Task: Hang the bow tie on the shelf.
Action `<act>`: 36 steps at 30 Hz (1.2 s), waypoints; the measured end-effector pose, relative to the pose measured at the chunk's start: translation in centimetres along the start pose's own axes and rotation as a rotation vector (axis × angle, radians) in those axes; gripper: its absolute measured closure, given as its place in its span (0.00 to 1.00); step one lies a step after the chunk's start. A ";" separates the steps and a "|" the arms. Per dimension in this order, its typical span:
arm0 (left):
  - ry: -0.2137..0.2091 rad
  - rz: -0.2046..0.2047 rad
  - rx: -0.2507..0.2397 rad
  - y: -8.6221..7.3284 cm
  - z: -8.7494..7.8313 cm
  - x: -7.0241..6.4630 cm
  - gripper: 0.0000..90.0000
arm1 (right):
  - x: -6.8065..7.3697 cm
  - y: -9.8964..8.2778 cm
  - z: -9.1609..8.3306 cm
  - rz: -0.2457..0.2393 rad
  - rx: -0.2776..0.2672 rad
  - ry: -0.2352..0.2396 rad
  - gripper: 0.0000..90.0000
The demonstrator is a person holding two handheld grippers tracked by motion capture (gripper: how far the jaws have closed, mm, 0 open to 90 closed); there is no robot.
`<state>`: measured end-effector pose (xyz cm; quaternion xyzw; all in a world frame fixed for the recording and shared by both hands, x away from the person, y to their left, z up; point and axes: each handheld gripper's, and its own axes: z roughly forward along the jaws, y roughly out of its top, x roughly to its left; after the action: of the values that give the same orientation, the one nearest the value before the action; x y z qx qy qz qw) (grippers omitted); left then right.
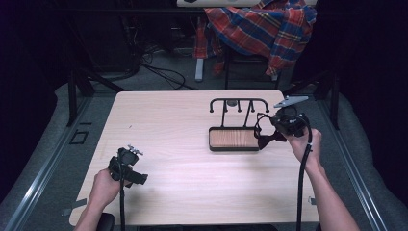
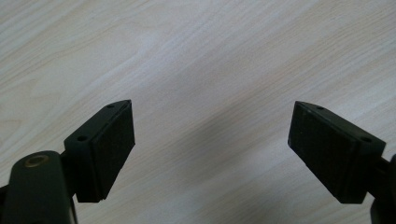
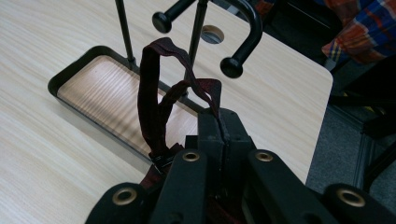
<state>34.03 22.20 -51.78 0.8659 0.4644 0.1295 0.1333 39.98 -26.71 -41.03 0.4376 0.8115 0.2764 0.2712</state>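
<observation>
Maroon strap clamped in right hand-held gripper — lift the loop over a hook knob; left hand-held gripper idles, jaws apart.

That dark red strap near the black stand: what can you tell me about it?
The strap is a narrow band of dark red fabric, looped and twisted into limp folds. A small dark fastening sits low on it. The right tongs are shut on one end, holding it up so the loops hang beside the stand, over the edge of its wood-lined tray. One loop rises towards the knobbed hooks, but whether it touches them cannot be told. In the high view it dangles from the tongs at the tray's right end.
</observation>
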 end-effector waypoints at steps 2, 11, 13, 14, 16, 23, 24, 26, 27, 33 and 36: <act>0.002 -0.003 0.002 0.0 0.0 0.0 0.16 | 0.0 0.3 -0.1 -0.006 0.004 0.000 0.99; 0.003 0.002 0.003 0.0 0.0 -0.1 0.17 | -0.4 1.2 -0.2 0.020 -0.016 0.004 0.99; 0.003 0.002 0.003 0.0 0.0 -0.1 0.17 | -0.4 1.3 -0.2 0.030 -0.024 -0.002 0.99; 0.005 0.002 0.004 0.0 0.0 -0.1 0.17 | -0.5 1.5 -0.3 0.029 -0.024 -0.006 0.99; 0.006 0.002 0.005 0.0 0.0 -0.1 0.17 | -0.7 1.7 -0.3 0.035 -0.025 -0.008 0.99; 0.005 0.005 0.002 0.0 0.0 -0.1 0.17 | -1.1 1.7 0.1 0.064 -0.021 -0.013 0.99; 0.005 0.005 0.003 0.0 0.0 -0.2 0.17 | -1.2 1.7 0.2 0.071 -0.025 -0.014 0.99; 0.007 0.008 0.005 0.0 0.1 -0.2 0.17 | -1.4 1.7 0.3 0.078 -0.025 -0.010 0.99; 0.008 0.008 0.005 0.1 0.1 -0.2 0.17 | -1.4 1.7 0.4 0.083 -0.024 -0.009 0.99; 0.006 0.010 0.008 0.1 0.1 -0.2 0.17 | -2.0 1.7 0.7 0.116 -0.029 -0.006 0.99; 0.007 0.010 0.008 0.1 0.1 -0.2 0.17 | -2.3 1.8 1.0 0.134 -0.028 -0.008 0.99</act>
<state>34.01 21.96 -51.87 0.8684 0.4609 0.1313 0.1274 42.69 -27.64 -40.03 0.4884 0.7753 0.3034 0.2615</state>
